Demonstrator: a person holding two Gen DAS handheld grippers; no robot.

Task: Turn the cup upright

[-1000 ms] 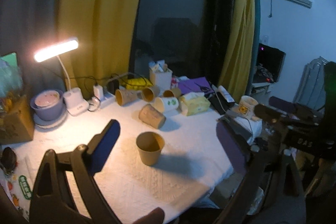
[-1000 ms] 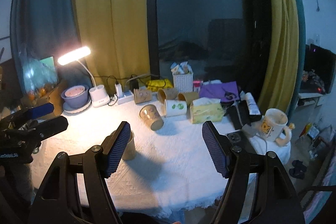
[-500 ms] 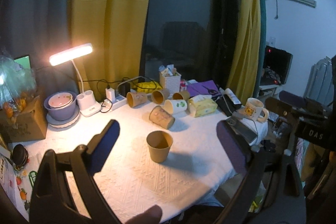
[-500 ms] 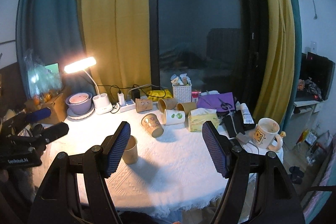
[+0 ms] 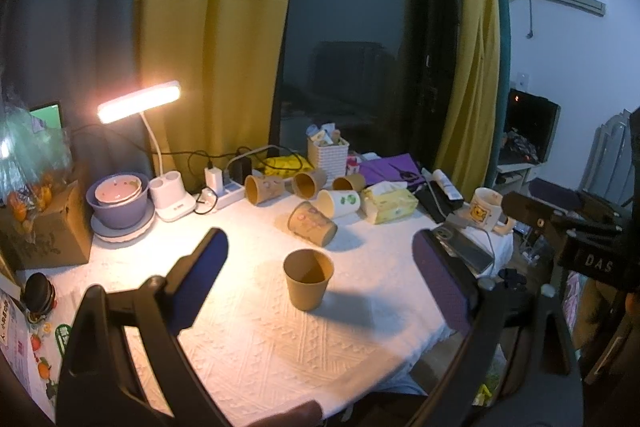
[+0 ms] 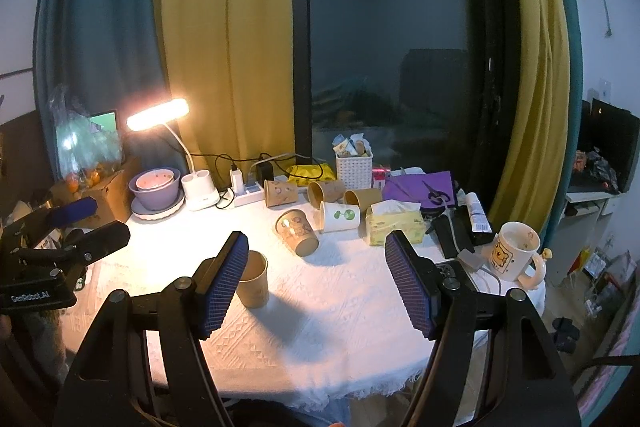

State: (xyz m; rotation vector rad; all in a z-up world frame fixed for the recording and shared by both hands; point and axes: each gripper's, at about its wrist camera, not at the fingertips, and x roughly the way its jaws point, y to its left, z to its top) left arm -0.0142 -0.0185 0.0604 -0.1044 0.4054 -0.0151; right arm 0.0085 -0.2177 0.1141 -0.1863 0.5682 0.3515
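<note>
A plain brown paper cup (image 5: 308,283) stands upright, mouth up, near the middle of the white tablecloth (image 5: 260,339); it also shows in the right wrist view (image 6: 253,279). A patterned brown cup (image 5: 312,223) lies on its side behind it, also in the right wrist view (image 6: 298,231). My left gripper (image 5: 320,279) is open and empty, held back above the table's front edge. My right gripper (image 6: 316,283) is open and empty, also back from the table. The left gripper shows at the left of the right wrist view (image 6: 60,251).
Several more cups lie on their sides at the back, among them a white one (image 6: 340,216). A lit desk lamp (image 5: 138,103), purple bowls (image 5: 120,197), power strip (image 6: 244,195), tissue box (image 6: 394,221), white basket (image 6: 354,169), phone (image 5: 466,249) and yellow mug (image 6: 516,257) crowd the table's edges.
Both grippers have pulled back and up from the table, so the cups look smaller and farther. The upright cup has not moved. Both grippers stay open.
</note>
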